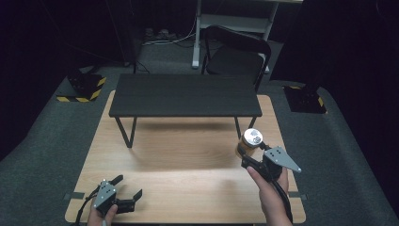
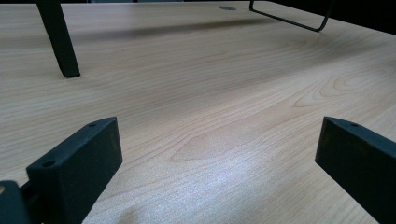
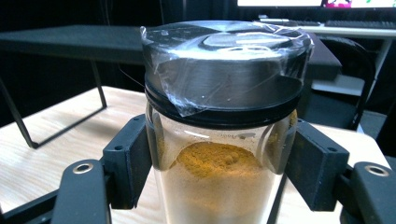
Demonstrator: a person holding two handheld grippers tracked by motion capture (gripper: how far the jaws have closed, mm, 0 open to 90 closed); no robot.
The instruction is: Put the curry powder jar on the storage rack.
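Observation:
A glass jar of yellow-orange powder with a black and silver lid sits between the jaws of my right gripper, which is shut on it. In the high view the jar is at the table's right side, just in front of the black shelf's right leg, with my right gripper holding it from below-right. My left gripper rests near the table's front left corner, open. Its black jaws stand wide apart over bare wood, nothing between them.
A low black shelf on thin metal legs spans the back half of the wooden table. Its leg shows ahead of the left gripper. A black chair stands behind the table.

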